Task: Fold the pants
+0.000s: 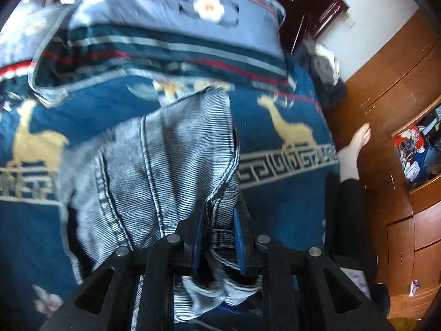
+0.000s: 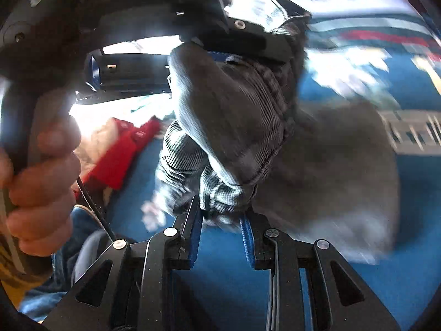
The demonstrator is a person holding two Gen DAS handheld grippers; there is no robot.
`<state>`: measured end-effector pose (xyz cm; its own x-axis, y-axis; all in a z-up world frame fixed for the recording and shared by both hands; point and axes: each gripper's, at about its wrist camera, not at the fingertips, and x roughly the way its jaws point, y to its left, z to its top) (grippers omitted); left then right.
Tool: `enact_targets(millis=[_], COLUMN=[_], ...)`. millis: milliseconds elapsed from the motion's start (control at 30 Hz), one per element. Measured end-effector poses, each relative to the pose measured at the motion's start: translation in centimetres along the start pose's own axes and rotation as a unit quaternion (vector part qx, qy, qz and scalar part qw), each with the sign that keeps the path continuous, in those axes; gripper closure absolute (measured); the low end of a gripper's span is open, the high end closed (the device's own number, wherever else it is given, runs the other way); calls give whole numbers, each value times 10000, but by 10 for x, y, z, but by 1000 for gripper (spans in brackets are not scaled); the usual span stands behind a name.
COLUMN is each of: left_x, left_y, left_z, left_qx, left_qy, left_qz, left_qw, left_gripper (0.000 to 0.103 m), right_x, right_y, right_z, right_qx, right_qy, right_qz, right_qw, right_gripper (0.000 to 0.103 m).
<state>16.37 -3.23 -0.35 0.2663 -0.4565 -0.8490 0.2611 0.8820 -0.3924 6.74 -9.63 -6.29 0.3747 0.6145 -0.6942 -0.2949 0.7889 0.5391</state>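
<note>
Grey-blue washed jeans (image 1: 154, 160) hang bunched over a blue bedspread (image 1: 275, 207) with golden deer. In the left wrist view my left gripper (image 1: 220, 207) is shut on a thick seam of the jeans, and denim fills the gap between its blue pads. In the right wrist view my right gripper (image 2: 222, 207) is shut on a gathered bunch of the same jeans (image 2: 234, 127). The cloth rises from there to one of the left gripper's fingers (image 2: 248, 40), which clamps it near the top. A hand (image 2: 38, 179) grips that tool's handle at the left. Both views are motion-blurred.
A striped pillow (image 1: 176, 27) lies at the bed's far end beside a dark clothes heap (image 1: 325, 74). A bare foot (image 1: 355, 146) and a dark trouser leg stand by the bed's right edge. Behind is a brown wardrobe (image 1: 386, 82). A red item (image 2: 121, 154) lies on the bed.
</note>
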Motion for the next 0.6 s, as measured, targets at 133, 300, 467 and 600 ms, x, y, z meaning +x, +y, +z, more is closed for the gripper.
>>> enact_targets(millis=[133,300,467,600], left_x=[29,42,44,41], left_y=[-3,-4,-18,-19], left_z=[-9,-23,-32,-36], left_qx=[-18,111,448,566], left_qy=[224,321,273,185], left_qz=[81,259,450,415], left_qw=[9997,9991,9976,9974], left_gripper=[81,81,81,81], right_x=[-32,-78,-80,-39], right_y=[-44,-91,-101,-101], right_z=[-22,-8,57,108], right_qx=[626,1260,1288,1110], right_qy=[346,-52,-466,5], right_qz=[-660,-864,-28,185], right_qw=[9953,9882,9906,9937], right_gripper=[76,56,35,34])
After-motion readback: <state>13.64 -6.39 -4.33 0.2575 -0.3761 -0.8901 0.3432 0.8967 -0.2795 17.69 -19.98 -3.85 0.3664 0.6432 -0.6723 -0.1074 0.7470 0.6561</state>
